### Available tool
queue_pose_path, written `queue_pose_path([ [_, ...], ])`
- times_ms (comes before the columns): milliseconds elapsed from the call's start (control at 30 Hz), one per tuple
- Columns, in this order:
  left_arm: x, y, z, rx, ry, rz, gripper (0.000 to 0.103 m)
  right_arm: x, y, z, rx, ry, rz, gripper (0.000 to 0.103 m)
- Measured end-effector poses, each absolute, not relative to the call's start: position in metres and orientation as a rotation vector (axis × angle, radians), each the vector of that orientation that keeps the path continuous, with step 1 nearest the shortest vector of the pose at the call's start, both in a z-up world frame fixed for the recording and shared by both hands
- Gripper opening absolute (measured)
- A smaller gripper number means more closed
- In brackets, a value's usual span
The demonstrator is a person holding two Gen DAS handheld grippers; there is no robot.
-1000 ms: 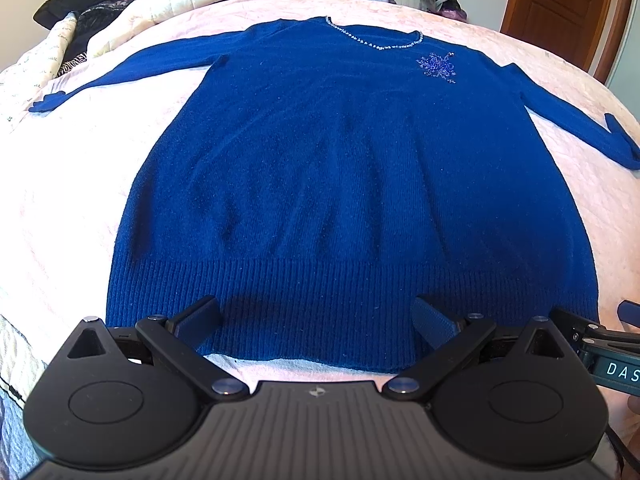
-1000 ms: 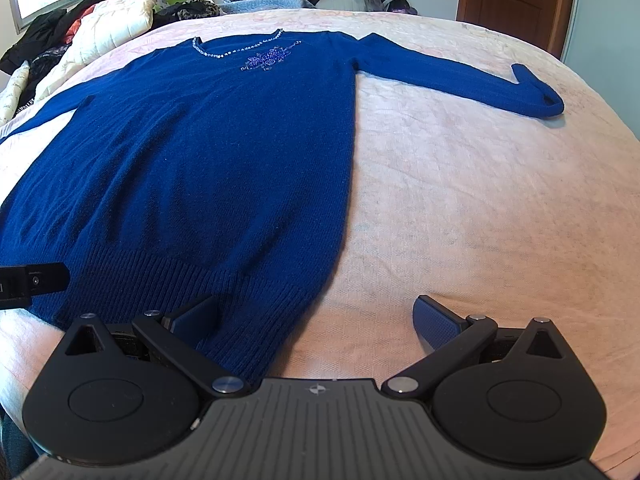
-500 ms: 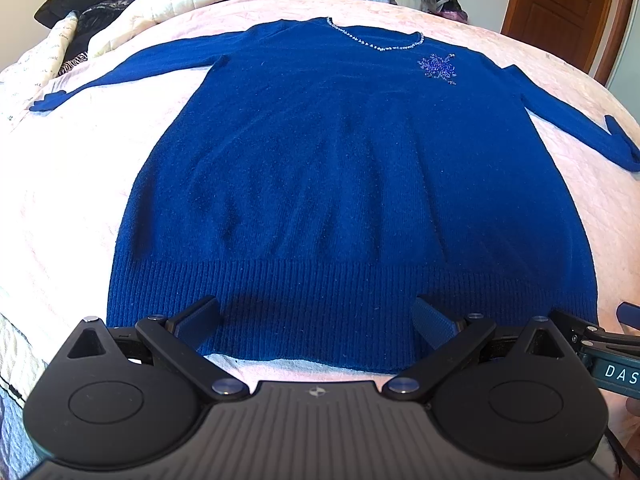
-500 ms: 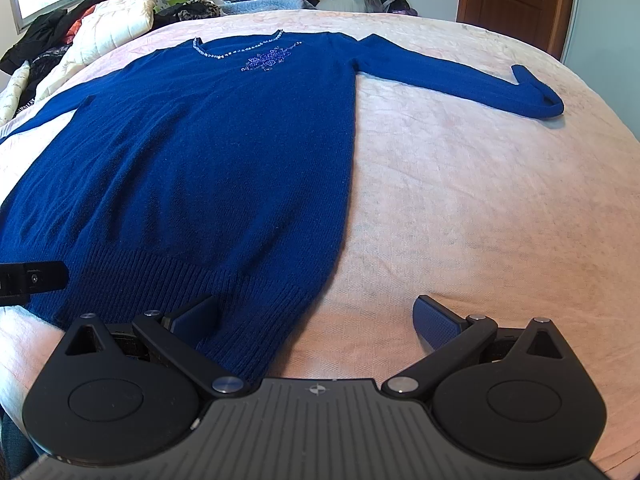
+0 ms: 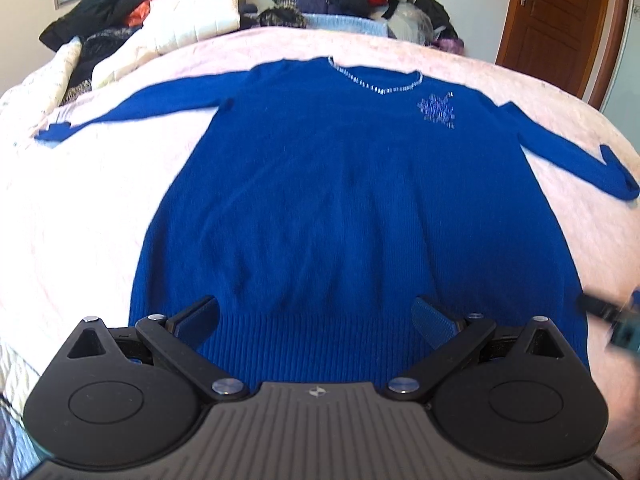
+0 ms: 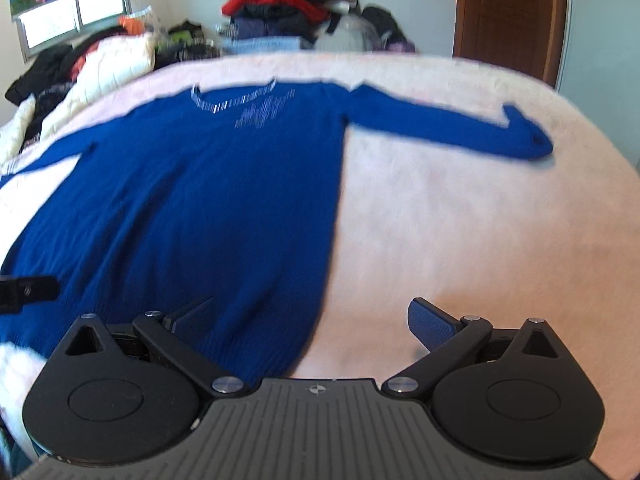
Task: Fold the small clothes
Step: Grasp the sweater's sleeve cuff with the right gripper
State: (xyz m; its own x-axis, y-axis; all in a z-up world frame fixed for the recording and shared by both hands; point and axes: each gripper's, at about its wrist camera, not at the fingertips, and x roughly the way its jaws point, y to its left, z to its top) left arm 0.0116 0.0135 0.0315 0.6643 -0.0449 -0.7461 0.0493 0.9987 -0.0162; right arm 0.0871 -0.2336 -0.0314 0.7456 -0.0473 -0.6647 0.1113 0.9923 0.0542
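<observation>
The left hand-held gripper [image 5: 316,314] stands wide open over the ribbed hem of the royal-blue knitted long-sleeved sweater [image 5: 352,208], gripping nothing. The blue-padded fingers [image 5: 198,316] straddle the middle of the hem; contact with the knit cannot be confirmed. The right hand-held gripper [image 6: 312,316] is equally wide open and empty. It sits at the hem's right corner, with one finger over the sweater and the other over the pale pink quilted bed cover [image 6: 460,240].

The sweater lies flat and face up on the bed cover, hem nearest the grippers and neckline farthest. Beyond the hem, the body panel is smooth apart from faint lengthwise ripples. Further up, both sleeves extend outward from the shoulders, and the right sleeve cuff [image 6: 528,136] is turned back on itself. At the far end of the sweater are a beaded neckline trim [image 5: 376,82] and a beaded motif [image 5: 438,110] just below it.

Beyond the sweater, at the head of the bed, lies a heap of mixed clothes [image 5: 340,0]; a brown wooden door [image 5: 556,24] stands to its right.

Task status, as judged: spreading and flattening appear complete. No fold is present. Sleeve folds, side folds and the hem-to-neck fold all remain. Both views are motion-blurred.
</observation>
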Motion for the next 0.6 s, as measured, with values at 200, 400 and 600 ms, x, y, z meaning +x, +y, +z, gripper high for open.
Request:
queue_pose_path([
  [200, 0.035, 0.006, 0.032, 0.009, 0.841, -0.050, 0.103, 0.152, -0.343, -0.003, 0.271, 0.603, -0.121, 0.103],
  [400, 0.060, -0.015, 0.029, 0.047, 0.844, -0.094, 0.103, 0.214, -0.485, -0.026, 0.676, 0.562, -0.269, 0.074],
  [600, 0.089, -0.039, 0.028, 0.056, 0.833, -0.136, 0.103, 0.268, -0.551, -0.049, 0.644, 0.595, -0.315, 0.069],
])
